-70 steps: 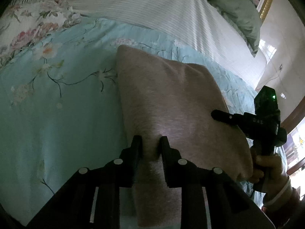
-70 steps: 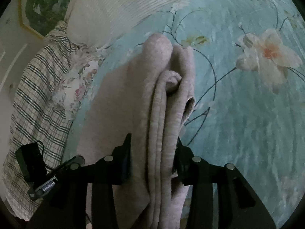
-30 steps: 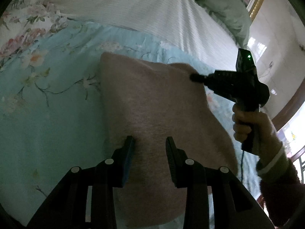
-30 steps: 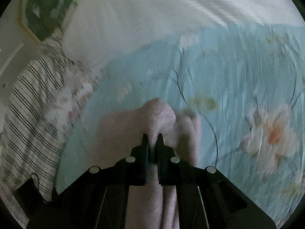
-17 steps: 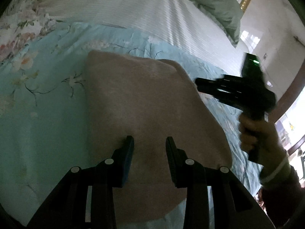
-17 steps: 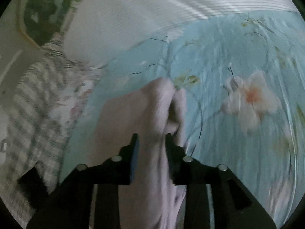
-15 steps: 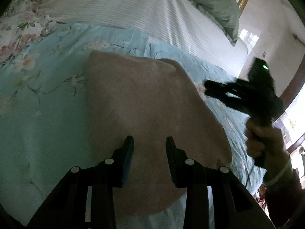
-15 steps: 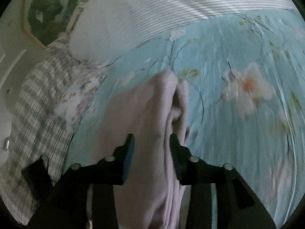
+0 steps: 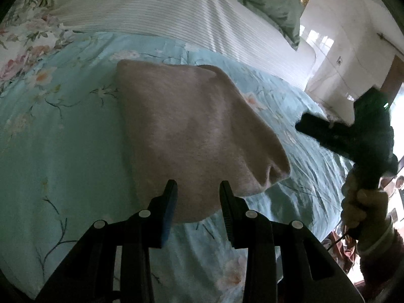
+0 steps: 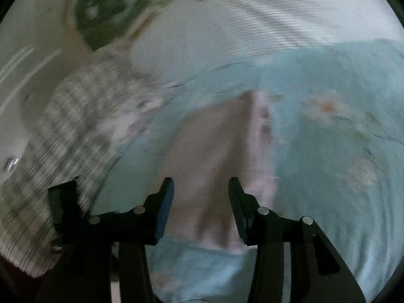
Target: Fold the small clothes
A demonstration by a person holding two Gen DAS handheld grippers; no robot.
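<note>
Both claws, left claw (image 9: pixel 198 193) and right claw (image 10: pixel 200 189), gape empty over folded garment (image 9: pixel 192 131).

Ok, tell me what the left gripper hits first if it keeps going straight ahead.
Probably the folded pink garment: the left gripper points at its near edge with jaws open and empty, though depth is hard to judge.

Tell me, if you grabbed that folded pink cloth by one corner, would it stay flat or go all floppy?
Probably floppy: the folded pink cloth is soft and fuzzy, with rounded edges and a drooping curled corner. It would likely unfold, since nothing holds its layers together. It sits plump on the blue floral sheet, so it seems light. Both hand-held grippers are open.
</note>
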